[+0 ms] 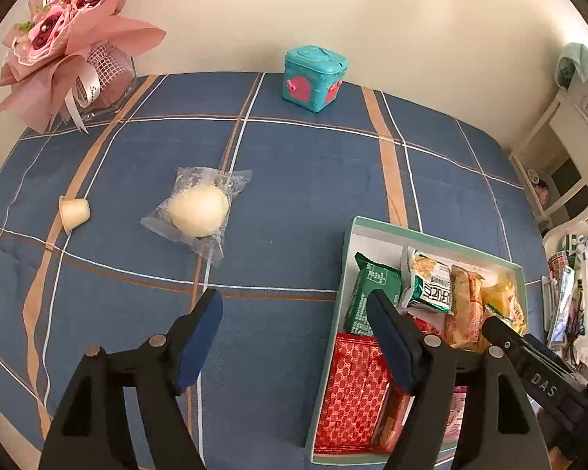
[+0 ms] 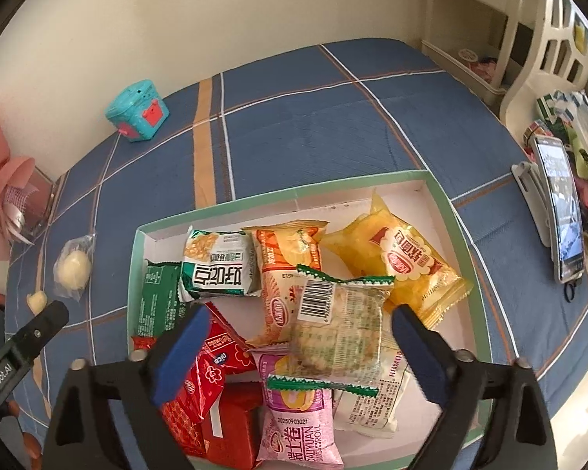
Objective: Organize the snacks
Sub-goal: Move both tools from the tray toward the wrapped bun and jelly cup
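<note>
1. Snacks piled in green-rimmed box (image 2: 447, 196); clear-wrapped bun (image 1: 199, 211) and small cup (image 1: 74, 212) out on blue cloth.
2. Left gripper (image 1: 294, 340) spread, empty.
3. Right gripper (image 2: 298, 356) spread wide over cracker pack (image 2: 339, 337), pads clear.

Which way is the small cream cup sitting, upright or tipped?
Tipped. The small cream cup lies on its side on the blue tablecloth, outside the snack box.

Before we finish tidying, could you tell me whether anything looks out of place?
Yes: a wrapped round bun and a small jelly cup, tipped on its side, lie on the tablecloth, outside the snack box.
</note>
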A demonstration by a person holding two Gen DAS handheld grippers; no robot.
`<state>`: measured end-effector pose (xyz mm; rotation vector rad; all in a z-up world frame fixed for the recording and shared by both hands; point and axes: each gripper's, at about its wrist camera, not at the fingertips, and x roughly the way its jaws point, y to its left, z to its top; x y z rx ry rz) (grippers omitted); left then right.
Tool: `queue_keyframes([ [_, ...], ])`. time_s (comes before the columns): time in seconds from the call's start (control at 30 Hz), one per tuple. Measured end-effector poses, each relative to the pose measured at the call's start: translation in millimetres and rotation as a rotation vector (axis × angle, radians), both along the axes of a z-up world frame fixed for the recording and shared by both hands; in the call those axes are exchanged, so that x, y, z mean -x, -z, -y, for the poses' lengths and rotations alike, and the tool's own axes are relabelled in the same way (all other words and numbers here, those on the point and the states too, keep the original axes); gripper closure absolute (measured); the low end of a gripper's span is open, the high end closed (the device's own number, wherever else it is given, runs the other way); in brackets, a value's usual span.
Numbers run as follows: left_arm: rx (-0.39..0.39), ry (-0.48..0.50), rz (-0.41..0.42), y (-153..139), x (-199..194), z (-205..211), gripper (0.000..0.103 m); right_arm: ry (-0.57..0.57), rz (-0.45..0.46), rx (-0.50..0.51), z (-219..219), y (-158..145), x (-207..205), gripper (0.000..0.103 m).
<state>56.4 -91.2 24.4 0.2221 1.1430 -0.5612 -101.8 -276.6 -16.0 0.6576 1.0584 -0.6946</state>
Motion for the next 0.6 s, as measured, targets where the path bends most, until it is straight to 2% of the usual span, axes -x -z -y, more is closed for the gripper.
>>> queue_keyframes([
  [0.1,-0.012,-0.003,0.003,1.5,-0.5,-0.1,0.025,-0.013,-0.003,0.014,-1.7,-0.6,-1.6,0.000],
  [0.2,-0.015,-0.010,0.010,2.2,-1.7,-1.1,0.012,-0.025,-0.001,0.025,-3.0,-0.7,-3.3,0.000],
  [0.3,-0.015,-0.016,0.036,1.1,-2.1,-2.4,0.012,-0.043,0.005,0.046,-7.0,-2.5,-5.6,0.000],
  [0.4,-0.019,-0.032,0.063,-0.1,-4.0,-4.6,0.002,-0.059,0.018,0.061,-12.7,-4.8,-8.8,0.000],
  [0.6,-0.009,-0.049,0.080,-4.1,-12.7,-15.0,0.002,-0.105,0.035,0.101,-29.5,-8.3,-21.0,0.000],
])
